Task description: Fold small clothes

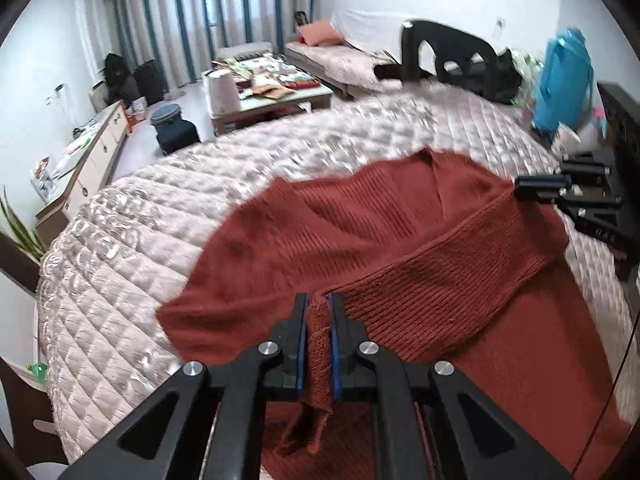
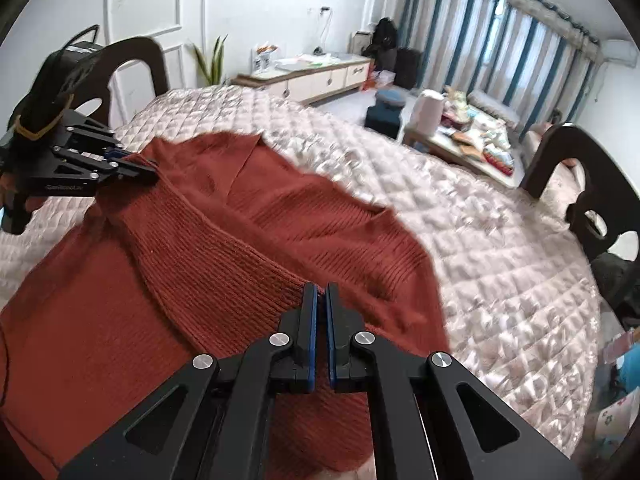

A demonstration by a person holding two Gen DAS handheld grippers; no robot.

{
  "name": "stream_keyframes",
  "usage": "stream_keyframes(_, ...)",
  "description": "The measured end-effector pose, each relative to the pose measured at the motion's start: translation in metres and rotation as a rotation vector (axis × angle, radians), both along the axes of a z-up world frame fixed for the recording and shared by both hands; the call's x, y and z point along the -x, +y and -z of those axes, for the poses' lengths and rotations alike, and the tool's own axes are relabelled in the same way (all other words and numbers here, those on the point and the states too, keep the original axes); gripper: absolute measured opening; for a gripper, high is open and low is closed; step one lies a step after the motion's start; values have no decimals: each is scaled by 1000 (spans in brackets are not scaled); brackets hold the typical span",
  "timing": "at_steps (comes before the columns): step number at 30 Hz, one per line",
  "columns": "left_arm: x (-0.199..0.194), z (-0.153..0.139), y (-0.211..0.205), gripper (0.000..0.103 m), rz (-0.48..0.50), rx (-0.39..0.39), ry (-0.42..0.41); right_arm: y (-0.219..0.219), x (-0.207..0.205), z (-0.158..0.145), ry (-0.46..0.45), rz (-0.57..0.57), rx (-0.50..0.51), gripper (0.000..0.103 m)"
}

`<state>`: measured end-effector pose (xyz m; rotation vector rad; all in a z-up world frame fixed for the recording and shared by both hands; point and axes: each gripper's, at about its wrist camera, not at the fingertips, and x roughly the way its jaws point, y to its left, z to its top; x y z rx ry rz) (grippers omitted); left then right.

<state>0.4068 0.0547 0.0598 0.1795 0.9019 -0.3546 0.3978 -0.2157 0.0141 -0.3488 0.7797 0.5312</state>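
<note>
A rust-red knitted sweater point(image 1: 360, 232) lies on a round table under a pale quilted cover point(image 1: 120, 264). My left gripper point(image 1: 319, 308) is shut on one corner of its ribbed hem, which hangs down between the fingers. My right gripper point(image 2: 321, 296) is shut on the other corner of the same hem. The hem band stretches lifted between the two grippers, with the sweater's body point(image 2: 304, 204) spread beyond it. The right gripper shows in the left wrist view point(image 1: 520, 189). The left gripper shows in the right wrist view point(image 2: 154, 168).
Dark wooden chairs point(image 2: 592, 184) stand around the table. A blue bag point(image 1: 564, 80) sits at the table's far right. A low coffee table point(image 1: 272, 88) with clutter, a daybed point(image 1: 340, 56), a sideboard point(image 2: 312, 76) and curtains lie beyond.
</note>
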Motion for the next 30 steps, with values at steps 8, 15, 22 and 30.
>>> stream_keyframes(8, -23, 28, 13, 13, -134, -49, 41, 14, -28, 27, 46, 70, 38, 3)
stream_keyframes(15, -18, 27, 17, 28, -129, -63, 9, 12, -27, 34, 50, 96, 25, 8)
stream_keyframes(22, 5, -1, 31, 74, -205, -28, -107, -10, -8, 4, -15, 176, -78, 20)
stream_keyframes(30, 22, 31, 28, 79, -163, 2, 25, -14, 16, 28, 71, 179, -5, 23)
